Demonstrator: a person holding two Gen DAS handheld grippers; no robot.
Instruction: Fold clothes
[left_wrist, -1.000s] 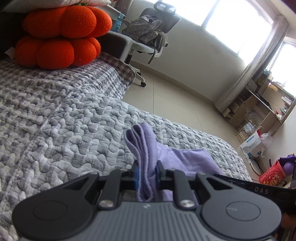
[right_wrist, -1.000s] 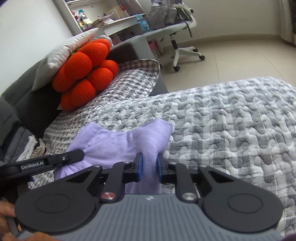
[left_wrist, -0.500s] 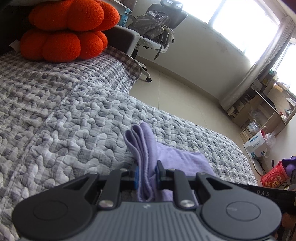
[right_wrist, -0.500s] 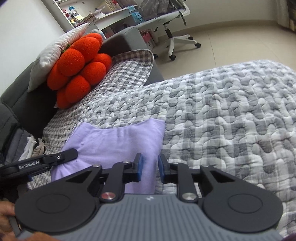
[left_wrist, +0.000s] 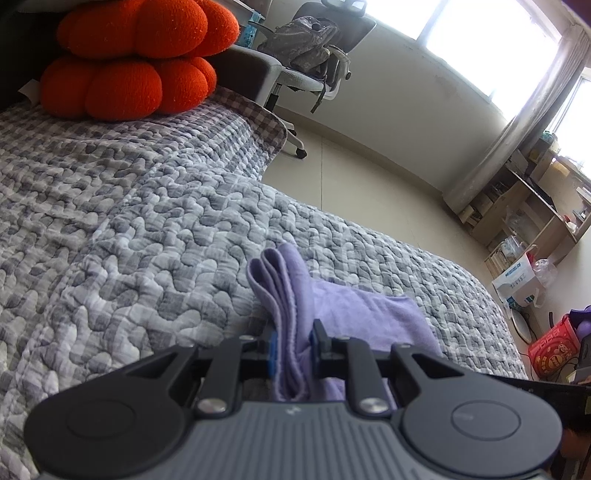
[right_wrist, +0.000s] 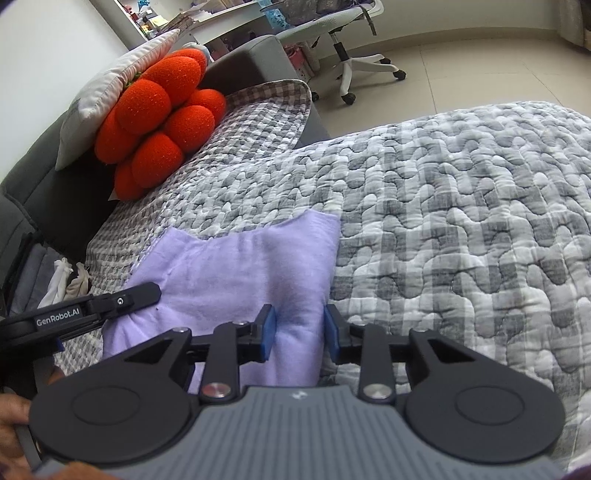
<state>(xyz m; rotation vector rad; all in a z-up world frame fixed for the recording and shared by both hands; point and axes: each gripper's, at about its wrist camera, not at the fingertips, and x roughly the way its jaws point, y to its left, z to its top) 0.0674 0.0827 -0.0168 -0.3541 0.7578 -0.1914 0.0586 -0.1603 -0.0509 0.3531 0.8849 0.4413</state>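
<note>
Down at the bottom centre of the left wrist view, the left gripper (left_wrist: 293, 341) is clamped nearly closed on a bunched, layered edge of the lilac garment (left_wrist: 369, 317), the folds standing up between its blue pads and poking out above them, while the rest of the cloth spreads flat toward the lower right over the grey-and-white quilted bedspread (left_wrist: 147, 240). Over in the right wrist view, the right gripper (right_wrist: 298, 330) has its jaws opening, pads apart on either side of a soft ridge of the lilac garment (right_wrist: 240, 269) and no longer pressing it; the cloth lies between them but free. The garment sits in the lower middle of that frame, folded into a rough rectangle on the quilted bedspread (right_wrist: 461, 221), its far corner reaching toward frame centre. The left gripper (right_wrist: 110, 304) shows at the lower left edge there, resting at the garment's left side, with a hand (right_wrist: 14, 424) on its handle in the bottom left corner. Orange pumpkin-shaped cushions (right_wrist: 159, 122) stack up at the upper left, a white pillow (right_wrist: 118, 85) leaning on them, and an office chair (right_wrist: 332, 40) stands at top centre.
</note>
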